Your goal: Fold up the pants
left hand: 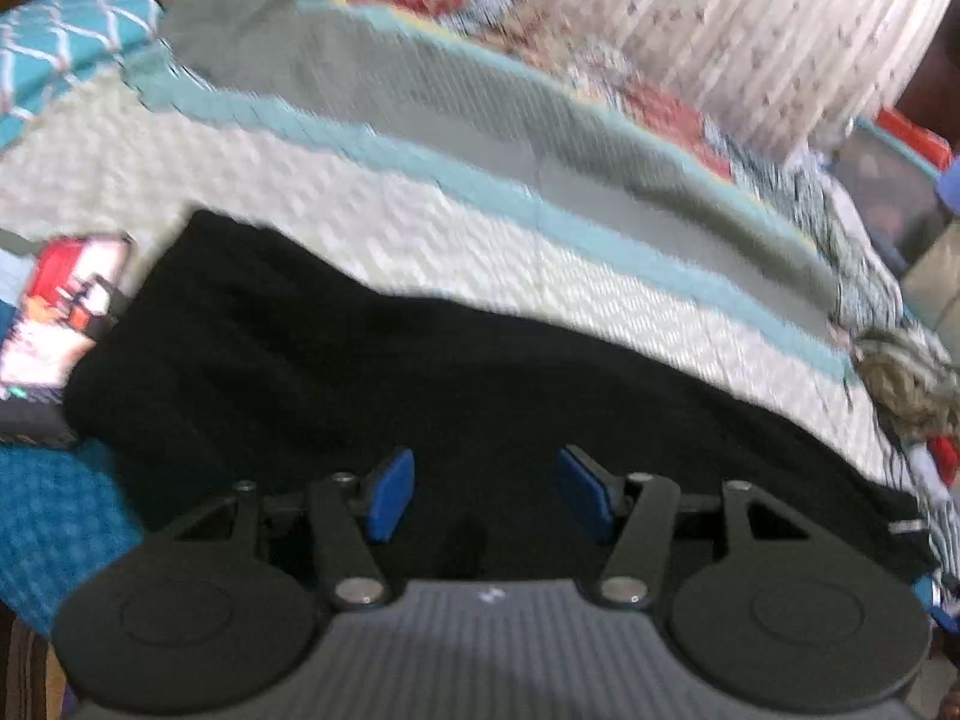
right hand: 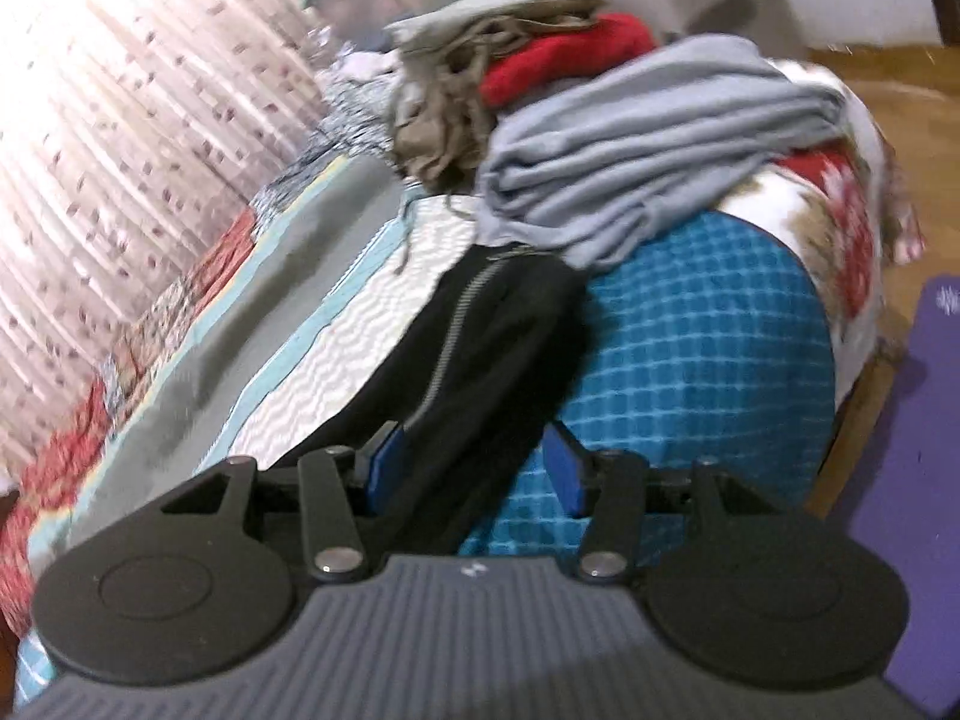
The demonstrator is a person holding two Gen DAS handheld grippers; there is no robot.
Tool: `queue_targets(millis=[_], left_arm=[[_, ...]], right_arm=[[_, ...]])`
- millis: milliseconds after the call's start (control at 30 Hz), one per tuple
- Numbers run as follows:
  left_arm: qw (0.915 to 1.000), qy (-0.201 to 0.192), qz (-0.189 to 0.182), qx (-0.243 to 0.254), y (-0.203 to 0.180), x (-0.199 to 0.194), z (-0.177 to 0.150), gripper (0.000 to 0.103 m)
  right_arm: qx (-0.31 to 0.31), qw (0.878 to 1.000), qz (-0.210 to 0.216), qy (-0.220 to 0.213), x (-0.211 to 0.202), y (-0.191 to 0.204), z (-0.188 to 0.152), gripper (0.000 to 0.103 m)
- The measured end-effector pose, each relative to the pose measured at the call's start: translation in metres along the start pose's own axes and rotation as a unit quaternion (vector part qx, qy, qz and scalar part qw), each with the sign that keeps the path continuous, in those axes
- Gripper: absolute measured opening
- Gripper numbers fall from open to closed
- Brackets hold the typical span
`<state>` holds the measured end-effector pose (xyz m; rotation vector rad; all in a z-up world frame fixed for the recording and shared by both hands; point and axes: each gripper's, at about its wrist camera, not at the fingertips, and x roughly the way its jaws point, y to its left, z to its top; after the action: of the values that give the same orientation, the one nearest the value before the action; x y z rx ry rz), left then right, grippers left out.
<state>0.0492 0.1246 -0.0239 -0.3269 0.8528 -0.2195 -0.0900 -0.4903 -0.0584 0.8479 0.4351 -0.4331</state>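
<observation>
The black pants (left hand: 420,372) lie stretched across a white textured bedcover (left hand: 270,180) in the left wrist view. My left gripper (left hand: 487,495) hovers over their near edge with its blue pads (left hand: 390,495) apart and nothing pinched. In the right wrist view one end of the black pants (right hand: 480,348), with a pale stitched seam, lies partly on a blue checked blanket (right hand: 690,348). Low over that end is my right gripper (right hand: 474,468). Its pads (right hand: 567,468) stand apart and do not press the cloth. Both views are blurred.
A pile of clothes sits beyond the pants: a grey-blue folded cloth (right hand: 648,180), a red garment (right hand: 564,54) and a beige one (right hand: 444,120). A pale curtain (right hand: 120,90) hangs behind the bed. A purple mat (right hand: 900,480) lies on the floor at the right. A red-and-white pack (left hand: 66,300) lies left of the pants.
</observation>
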Motion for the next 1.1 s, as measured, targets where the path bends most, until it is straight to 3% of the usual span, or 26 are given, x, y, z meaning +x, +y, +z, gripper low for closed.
queue_targets(millis=[200,433,467,500,533,733,833,967,1033,1067,1100], left_arm=[[0.9952,0.082,0.049,0.023,-0.013,0.040,-0.014,0.054],[0.9937,0.091,0.058,0.029,-0.016,0.039,-0.014,0.054],[0.9938,0.090,0.058,0.029,-0.017,0.038,-0.013,0.054],[0.9941,0.089,0.056,0.029,-0.017,0.037,-0.011,0.054],[0.9945,0.086,0.052,0.027,-0.016,0.035,-0.008,0.054],[0.9990,0.041,0.001,0.016,-0.019,0.006,0.004,0.055],[0.9989,0.022,-0.040,0.012,-0.027,-0.002,0.015,0.058],[0.9947,0.026,-0.099,-0.001,-0.041,0.006,0.025,0.064],[0.9904,0.040,-0.132,-0.009,-0.047,0.015,0.026,0.066],[0.9890,0.045,-0.140,-0.009,-0.050,0.021,0.025,0.071],[0.9884,0.051,-0.143,-0.007,-0.055,0.028,0.025,0.081]], right_arm=[[0.034,0.999,0.012,0.009,0.026,-0.014,0.009,0.054],[0.079,0.995,0.048,0.024,0.050,-0.032,0.025,0.053],[0.084,0.995,0.050,0.025,0.052,-0.031,0.026,0.048],[0.086,0.995,0.049,0.026,0.054,-0.029,0.027,0.040],[0.085,0.995,0.047,0.030,0.056,-0.028,0.027,0.019],[0.049,0.994,0.091,0.020,0.026,0.007,0.026,0.014],[-0.016,0.992,0.125,0.021,0.008,0.048,0.022,0.014],[-0.127,0.976,0.172,0.041,0.003,0.123,-0.005,0.014],[-0.213,0.956,0.190,0.063,0.007,0.166,-0.035,0.014],[-0.259,0.942,0.197,0.076,0.010,0.185,-0.054,0.014],[-0.320,0.921,0.202,0.094,0.013,0.206,-0.080,0.014]])
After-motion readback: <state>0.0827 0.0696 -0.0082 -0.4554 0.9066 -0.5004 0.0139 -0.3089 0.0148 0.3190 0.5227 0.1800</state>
